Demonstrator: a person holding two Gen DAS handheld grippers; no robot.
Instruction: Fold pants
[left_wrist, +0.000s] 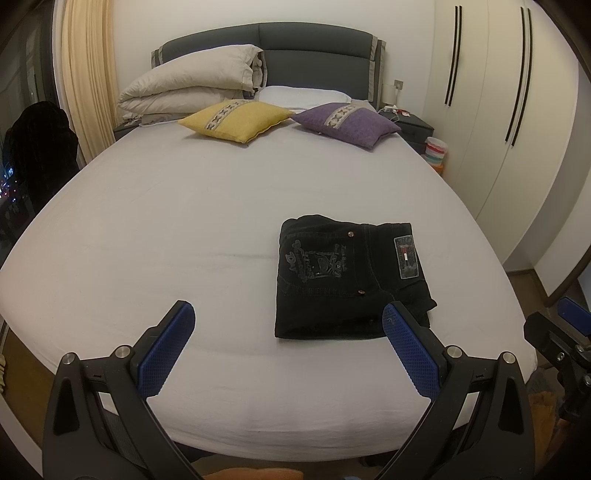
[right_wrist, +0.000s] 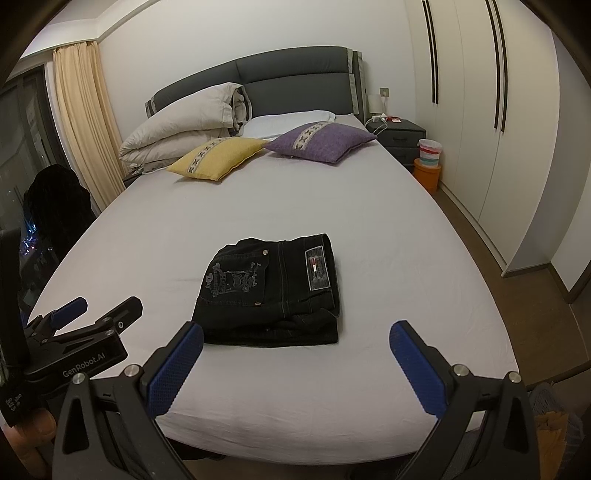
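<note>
Left wrist view shows the left gripper (left_wrist: 288, 314) wide open, holding nothing. The right gripper (right_wrist: 295, 334) is wide open and empty too. Just past them, the black pants (right_wrist: 271, 290) lie in a neat square near the foot of the bed (left_wrist: 147, 229). Folding looks done; at most they need a small pat flat. Only the right view shows the orange box (right_wrist: 427, 177) on the floor.

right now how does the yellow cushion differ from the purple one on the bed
The yellow cushion lies nearer the folded duvet, on the curtain side; the purple cushion lies on the wardrobe side, nearer the nightstand. In the right wrist view the yellow one also sits slightly closer to the folded pants. Both lie flat, are square, and carry the same patterned band across the middle.
</note>
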